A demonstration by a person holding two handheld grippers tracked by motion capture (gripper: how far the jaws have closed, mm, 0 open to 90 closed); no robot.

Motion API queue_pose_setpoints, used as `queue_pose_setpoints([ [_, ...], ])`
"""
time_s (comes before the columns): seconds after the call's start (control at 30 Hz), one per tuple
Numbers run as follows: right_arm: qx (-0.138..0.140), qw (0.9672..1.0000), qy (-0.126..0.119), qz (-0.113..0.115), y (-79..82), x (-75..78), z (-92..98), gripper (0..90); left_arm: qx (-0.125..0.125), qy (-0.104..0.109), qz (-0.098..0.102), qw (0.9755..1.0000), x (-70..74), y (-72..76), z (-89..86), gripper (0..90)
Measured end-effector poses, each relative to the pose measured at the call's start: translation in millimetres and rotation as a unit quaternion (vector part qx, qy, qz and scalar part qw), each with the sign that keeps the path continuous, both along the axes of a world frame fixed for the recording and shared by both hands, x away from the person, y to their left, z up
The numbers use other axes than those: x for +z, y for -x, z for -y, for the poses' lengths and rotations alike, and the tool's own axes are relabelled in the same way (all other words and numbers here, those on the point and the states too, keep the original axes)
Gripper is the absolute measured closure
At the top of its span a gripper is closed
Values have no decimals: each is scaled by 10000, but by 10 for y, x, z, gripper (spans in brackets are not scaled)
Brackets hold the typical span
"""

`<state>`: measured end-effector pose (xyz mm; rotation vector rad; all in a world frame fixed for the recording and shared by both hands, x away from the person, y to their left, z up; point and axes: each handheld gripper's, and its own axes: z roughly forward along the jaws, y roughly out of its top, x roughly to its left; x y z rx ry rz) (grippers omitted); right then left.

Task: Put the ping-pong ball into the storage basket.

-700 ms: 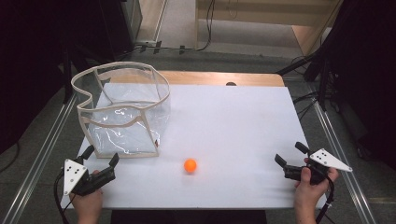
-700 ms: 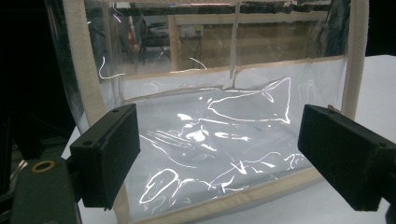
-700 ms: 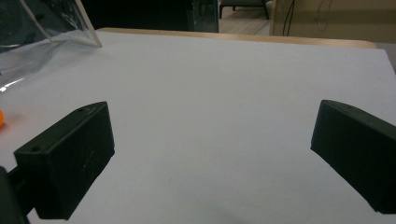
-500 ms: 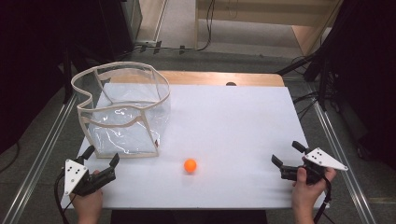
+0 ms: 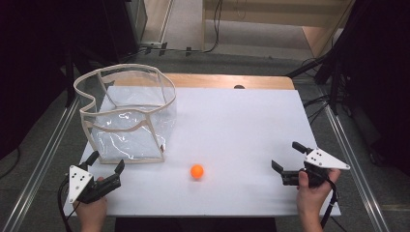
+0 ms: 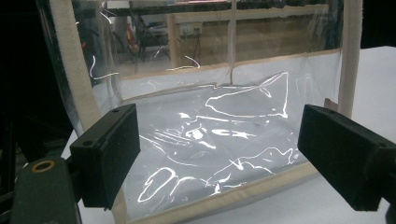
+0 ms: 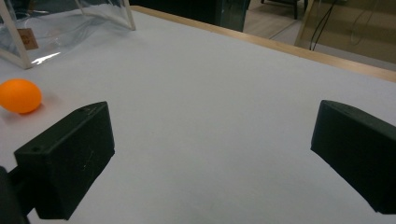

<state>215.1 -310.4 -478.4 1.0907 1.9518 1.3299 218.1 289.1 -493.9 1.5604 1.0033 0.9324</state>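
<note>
Lying near the tabletop's (image 5: 251,121) front edge, apart from the clear bag (image 5: 128,116), the orange ball (image 5: 197,171) looks light, smooth, roll-prone; take it across its middle; both grippers' (image 5: 104,166) (image 5: 285,158) jaws stand wide, empty.

Each hand-held gripper, the left gripper (image 5: 105,163) and the right gripper (image 5: 285,157), is built in black with two blocky rectangular jaws. A grey three-cornered plate bearing small dark dots is mounted on top. A black cable is trailed from each. Screw holes are recessed in the jaw blocks.
</note>
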Motion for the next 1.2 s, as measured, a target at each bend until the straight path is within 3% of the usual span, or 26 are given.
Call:
queue_pose_setpoints([
  [0.37,307,9993,185,-108,-105,157,-162,0,13,-24,-8,10000,-1,-3,6,135],
  [1.2,881,9949,432,-252,-263,333,-513,0,-2,-61,-9,10000,-4,-3,16,135],
])
